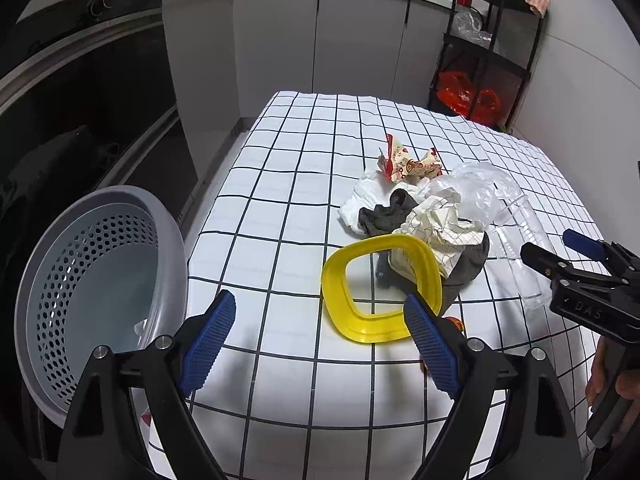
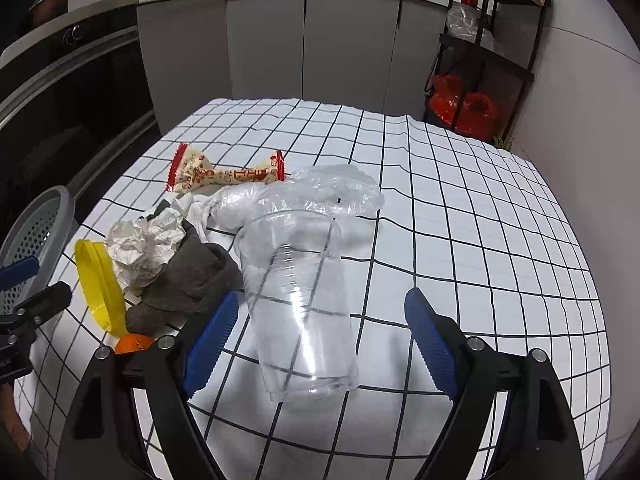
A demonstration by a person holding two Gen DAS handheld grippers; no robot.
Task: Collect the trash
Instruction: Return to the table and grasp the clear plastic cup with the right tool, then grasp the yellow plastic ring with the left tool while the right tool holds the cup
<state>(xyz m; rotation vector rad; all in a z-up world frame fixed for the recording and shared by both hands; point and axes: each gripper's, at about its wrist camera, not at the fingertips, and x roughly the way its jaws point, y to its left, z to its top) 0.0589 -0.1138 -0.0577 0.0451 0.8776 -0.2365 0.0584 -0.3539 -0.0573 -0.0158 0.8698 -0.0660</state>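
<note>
A heap of trash lies on the checked tablecloth (image 1: 280, 240): a yellow plastic ring (image 1: 340, 276) (image 2: 98, 280), crumpled paper (image 1: 436, 236) (image 2: 140, 248), a grey sock (image 1: 384, 214) (image 2: 192, 280), a red-edged snack wrapper (image 1: 408, 164) (image 2: 208, 174), clear plastic film (image 1: 480, 184) (image 2: 336, 188) and a clear plastic cup (image 2: 296, 300) (image 1: 520, 248) on its side. My left gripper (image 1: 320, 340) is open, its right pad at the ring's near corner. My right gripper (image 2: 320, 340) is open with the cup lying between its fingers, pads apart from it. It also shows at the right edge (image 1: 560, 252) of the left wrist view.
A grey perforated basket (image 1: 100, 288) (image 2: 36, 224) hangs off the table's left edge. Something orange (image 2: 134, 344) peeks out near the ring. Grey cabinets (image 1: 320, 40) stand behind, a black shelf (image 1: 492, 48) with red bags at the back right, and a dark oven front (image 1: 80, 100) to the left.
</note>
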